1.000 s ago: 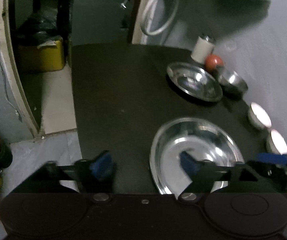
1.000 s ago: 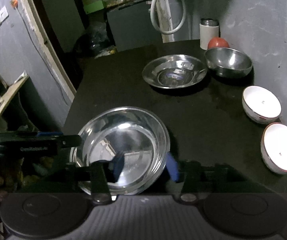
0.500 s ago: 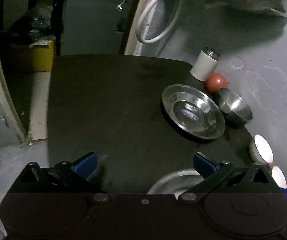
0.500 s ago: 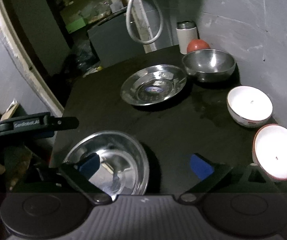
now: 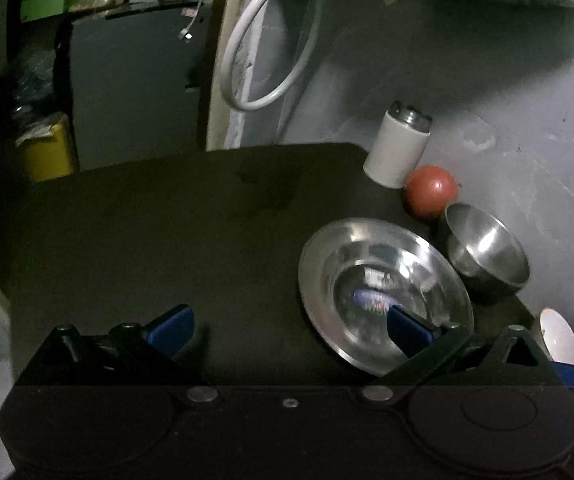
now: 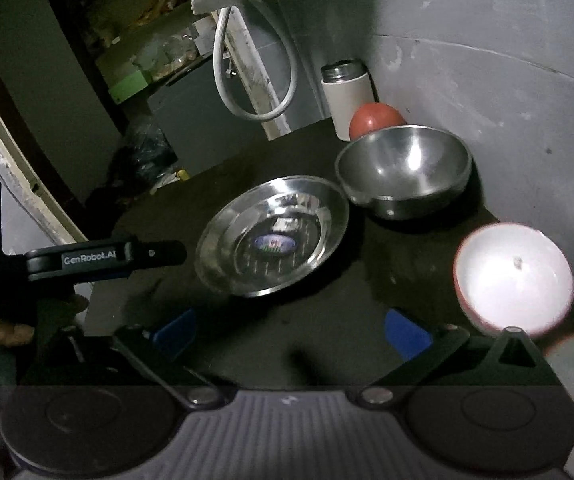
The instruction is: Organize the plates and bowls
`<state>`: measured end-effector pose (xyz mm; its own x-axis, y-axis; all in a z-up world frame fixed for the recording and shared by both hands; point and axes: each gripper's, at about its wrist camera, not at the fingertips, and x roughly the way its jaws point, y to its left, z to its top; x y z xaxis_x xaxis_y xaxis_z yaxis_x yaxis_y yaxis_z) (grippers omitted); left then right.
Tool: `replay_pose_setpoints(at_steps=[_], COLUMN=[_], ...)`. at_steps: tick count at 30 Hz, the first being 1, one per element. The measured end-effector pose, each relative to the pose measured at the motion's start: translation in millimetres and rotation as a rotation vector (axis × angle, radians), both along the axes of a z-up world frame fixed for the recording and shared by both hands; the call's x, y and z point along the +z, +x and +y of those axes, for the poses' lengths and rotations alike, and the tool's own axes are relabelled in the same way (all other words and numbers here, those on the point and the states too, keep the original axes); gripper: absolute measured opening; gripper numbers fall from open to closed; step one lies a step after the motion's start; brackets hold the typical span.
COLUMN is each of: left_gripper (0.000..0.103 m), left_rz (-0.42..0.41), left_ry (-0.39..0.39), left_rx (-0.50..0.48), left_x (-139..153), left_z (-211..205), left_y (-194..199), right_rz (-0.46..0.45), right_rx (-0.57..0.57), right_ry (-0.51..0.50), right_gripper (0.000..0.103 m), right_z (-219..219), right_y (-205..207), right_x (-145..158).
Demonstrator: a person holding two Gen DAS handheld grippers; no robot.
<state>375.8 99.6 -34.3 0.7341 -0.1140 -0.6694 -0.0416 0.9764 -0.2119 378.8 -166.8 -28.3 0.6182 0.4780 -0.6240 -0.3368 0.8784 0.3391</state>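
both tongs (image 5: 289, 326) (image 6: 293, 330) gape, released and empty, steel plate (image 6: 273, 236) just ahead.

Left gripper (image 5: 289, 330), right gripper (image 6: 291, 330): agape, empty

"GenRobot.AI" on left gripper (image 6: 105, 258) arm ("DAS" behind).

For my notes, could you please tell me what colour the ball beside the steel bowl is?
The ball is red-orange, clearest in the left wrist view.
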Motion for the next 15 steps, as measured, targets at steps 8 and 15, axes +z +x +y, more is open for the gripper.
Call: replay_pose_setpoints(at_steps=[8, 15], left_gripper=[0.102, 0.102], left_rz=[0.012, 0.017], left_ry=[-0.039, -0.006], left_rx=[0.0, -0.025], left_x=[-14.7, -17.7], left_z=[6.2, 1.7], left_y=[25.0, 34.7], right_rz=[-0.032, -0.05], right_rx=[-0.01, -0.02], right_ry=[-0.043, -0.063], right_gripper=[0.102, 0.093], right_z=[13.4, 20.5], right_y=[36.8, 53.6], right_x=[-9.2, -12.0])
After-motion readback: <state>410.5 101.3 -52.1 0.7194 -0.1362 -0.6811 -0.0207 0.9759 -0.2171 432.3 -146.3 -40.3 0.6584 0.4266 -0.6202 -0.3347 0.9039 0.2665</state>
